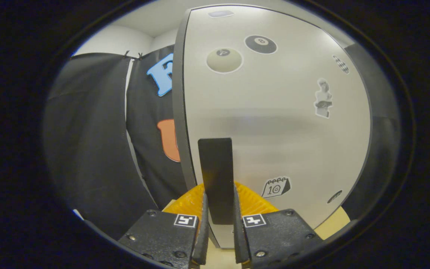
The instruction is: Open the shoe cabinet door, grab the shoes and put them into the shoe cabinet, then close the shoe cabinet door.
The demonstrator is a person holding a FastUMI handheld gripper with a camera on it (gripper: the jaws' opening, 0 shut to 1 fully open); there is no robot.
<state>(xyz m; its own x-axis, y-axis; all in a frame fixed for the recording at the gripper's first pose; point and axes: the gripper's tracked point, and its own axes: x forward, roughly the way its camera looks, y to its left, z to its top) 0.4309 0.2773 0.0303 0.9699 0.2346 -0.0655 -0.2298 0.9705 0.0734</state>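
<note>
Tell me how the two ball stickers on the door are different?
The eight ball is dark; the pale ball is cream. The eight ball sits higher on the door, farther from the handle; the pale ball is above that handle, where the gripper is closed. Both are round stickers.

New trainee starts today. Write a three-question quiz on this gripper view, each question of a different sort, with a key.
1. True or false: the gripper has both fingers pressed on the dark handle.
2. Which sticker sits on the cabinet door just beside the handle's lower end? A) calendar sticker B) eight-ball sticker C) checkered sticker
3. Fill in: the handle stands ____ on the door, upright or tilted.

Key: 1 true; 2 A; 3 upright.
</note>
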